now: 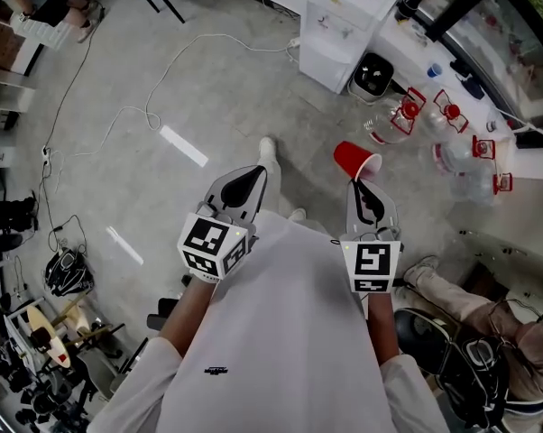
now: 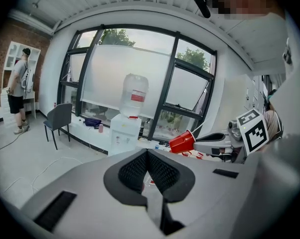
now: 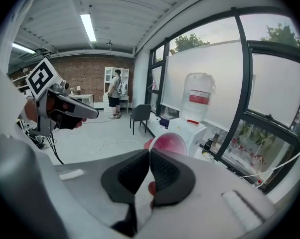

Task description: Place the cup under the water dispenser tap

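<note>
The right hand-held gripper point(image 3: 149, 157) is pinching the rim of the red cup point(image 3: 168, 143), its jaws narrowed onto the cup's wall. The cup is hanging in the air above the floor point(image 1: 208, 88), lying nearly on its side. Its long axis is running on from the jaws, with the mouth facing back at the gripper and the base pointing ahead toward the white water dispenser point(image 3: 191, 129), well apart from it. The left hand-held gripper point(image 2: 148, 154) is hovering alongside, jaws together on nothing.
</note>
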`<state>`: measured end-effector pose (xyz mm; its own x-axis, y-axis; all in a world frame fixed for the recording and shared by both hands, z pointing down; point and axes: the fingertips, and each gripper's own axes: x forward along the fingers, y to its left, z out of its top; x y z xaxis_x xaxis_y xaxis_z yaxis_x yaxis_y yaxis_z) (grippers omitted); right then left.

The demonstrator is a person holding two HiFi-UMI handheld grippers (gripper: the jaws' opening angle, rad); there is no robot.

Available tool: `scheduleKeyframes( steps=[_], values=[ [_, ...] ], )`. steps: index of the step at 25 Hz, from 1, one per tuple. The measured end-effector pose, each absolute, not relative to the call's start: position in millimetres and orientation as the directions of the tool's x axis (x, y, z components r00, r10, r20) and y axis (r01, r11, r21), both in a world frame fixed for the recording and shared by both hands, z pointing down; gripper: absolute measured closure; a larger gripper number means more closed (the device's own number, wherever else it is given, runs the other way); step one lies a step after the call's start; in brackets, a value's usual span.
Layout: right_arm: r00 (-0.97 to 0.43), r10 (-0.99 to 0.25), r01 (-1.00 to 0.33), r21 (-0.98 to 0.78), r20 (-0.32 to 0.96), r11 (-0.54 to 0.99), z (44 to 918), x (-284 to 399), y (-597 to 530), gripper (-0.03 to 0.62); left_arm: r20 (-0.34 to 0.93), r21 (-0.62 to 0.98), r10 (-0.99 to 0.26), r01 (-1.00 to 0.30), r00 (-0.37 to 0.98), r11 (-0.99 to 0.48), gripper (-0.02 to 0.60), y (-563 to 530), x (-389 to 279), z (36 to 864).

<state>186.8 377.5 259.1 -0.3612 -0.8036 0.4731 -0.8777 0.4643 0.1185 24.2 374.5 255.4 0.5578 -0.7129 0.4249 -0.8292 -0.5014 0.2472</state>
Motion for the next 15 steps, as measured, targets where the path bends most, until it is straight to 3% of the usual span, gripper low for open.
scheduleKeyframes(
  steps=[15],
  values=[
    [-0.351,-0.772,-0.878,0.1,0.53,0.468,257,140,198,0.572,0.436,0.297,-0.661,-0.791,0.61,-0.534,0.581,181,-15,253]
  ],
)
